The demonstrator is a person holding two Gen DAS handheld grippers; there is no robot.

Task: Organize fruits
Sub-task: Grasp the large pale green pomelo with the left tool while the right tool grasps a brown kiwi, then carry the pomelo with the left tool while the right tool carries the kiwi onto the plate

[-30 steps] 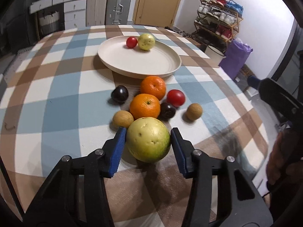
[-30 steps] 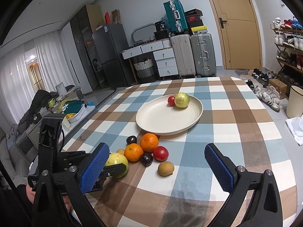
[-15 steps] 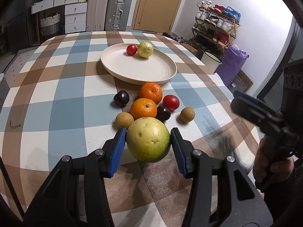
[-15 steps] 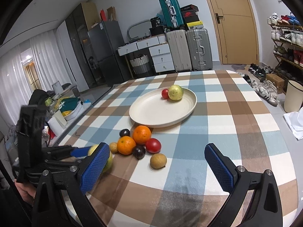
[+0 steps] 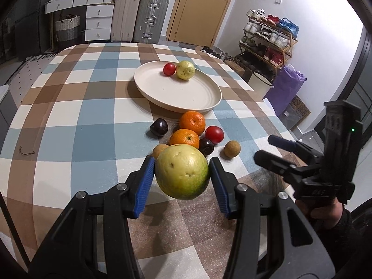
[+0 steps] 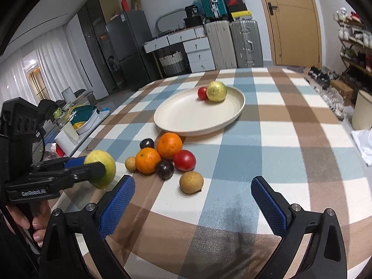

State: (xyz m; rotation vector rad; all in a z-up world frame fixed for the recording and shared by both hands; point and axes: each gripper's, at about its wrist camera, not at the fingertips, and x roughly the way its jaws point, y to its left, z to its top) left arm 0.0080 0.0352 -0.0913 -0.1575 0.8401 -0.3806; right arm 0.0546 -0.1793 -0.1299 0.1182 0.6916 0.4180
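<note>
Above table (image 5: 69, 121) — green guava (image 5: 181, 171) (gripped, seemingly)

Green guava (image 5: 182, 171) aloft; other fruits (image 5: 188, 133) clustered beside plate (image 5: 186, 93)

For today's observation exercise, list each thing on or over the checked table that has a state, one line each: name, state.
left gripper: shut on the green guava, held clear of the table
right gripper: open, nothing between its fingers
green guava: gripped, off the cloth
plate: holds a yellow guava and a small tomato
two oranges: loose on the cloth, touching
</note>
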